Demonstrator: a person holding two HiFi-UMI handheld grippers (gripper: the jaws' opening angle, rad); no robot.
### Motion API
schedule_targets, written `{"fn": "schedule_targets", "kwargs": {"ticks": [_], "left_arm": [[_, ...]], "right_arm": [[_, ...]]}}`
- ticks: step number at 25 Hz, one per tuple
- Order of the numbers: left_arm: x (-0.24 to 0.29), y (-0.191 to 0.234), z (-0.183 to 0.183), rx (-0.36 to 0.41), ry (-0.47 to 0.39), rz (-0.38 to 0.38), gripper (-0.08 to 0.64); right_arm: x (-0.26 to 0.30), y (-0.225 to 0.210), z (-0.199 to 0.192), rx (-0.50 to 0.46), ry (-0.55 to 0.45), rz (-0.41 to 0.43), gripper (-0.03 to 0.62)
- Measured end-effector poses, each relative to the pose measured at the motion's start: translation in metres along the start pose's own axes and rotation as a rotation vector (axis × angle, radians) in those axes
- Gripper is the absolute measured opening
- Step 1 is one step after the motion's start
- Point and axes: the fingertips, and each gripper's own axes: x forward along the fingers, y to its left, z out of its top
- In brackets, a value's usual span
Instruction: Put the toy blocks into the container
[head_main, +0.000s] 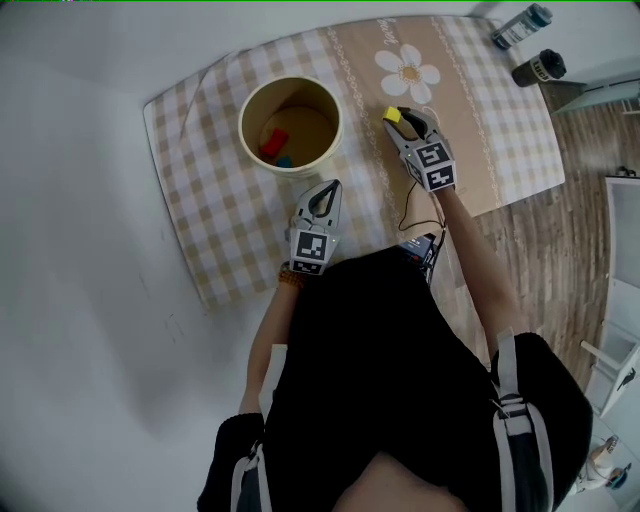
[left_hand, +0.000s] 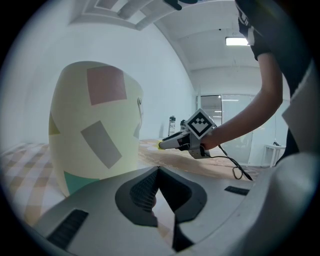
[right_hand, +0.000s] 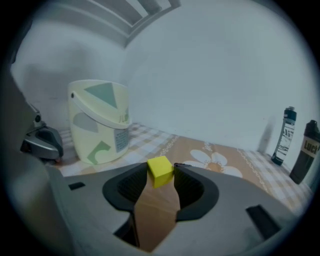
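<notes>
A cream round container stands on the checked cloth, with a red block and a blue block inside it. To its right, my right gripper is shut on a small yellow block. In the right gripper view the yellow block sits pinched between the jaw tips, with the container off to the left. My left gripper rests just in front of the container, shut and holding nothing. The left gripper view has the container close on the left.
Two dark bottles stand at the table's far right corner. A white flower print lies beyond the right gripper. A thin cable trails from the right gripper. Wooden floor and white furniture lie to the right.
</notes>
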Motion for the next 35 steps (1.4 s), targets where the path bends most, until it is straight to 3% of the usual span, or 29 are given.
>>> {"fn": "schedule_targets", "kwargs": {"ticks": [5, 13, 30, 35], "left_arm": [[0.000, 0.000, 0.000, 0.001, 0.001, 0.001, 0.002], [0.001, 0.000, 0.000, 0.001, -0.001, 0.002, 0.002], [0.000, 0.000, 0.000, 0.000, 0.000, -0.001, 0.002], [0.000, 0.000, 0.000, 0.001, -0.001, -0.002, 0.002]], "right_arm": [[-0.024, 0.072, 0.009, -0.127, -0.077, 0.146, 0.178], [-0.031, 0.126, 0.006, -0.089, -0.123, 0.247, 0.178], [-0.027, 0.139, -0.011, 0.008, -0.100, 0.298, 0.176], [-0.048, 0.118, 0.047, 0.040, -0.221, 0.259, 0.176]]}}
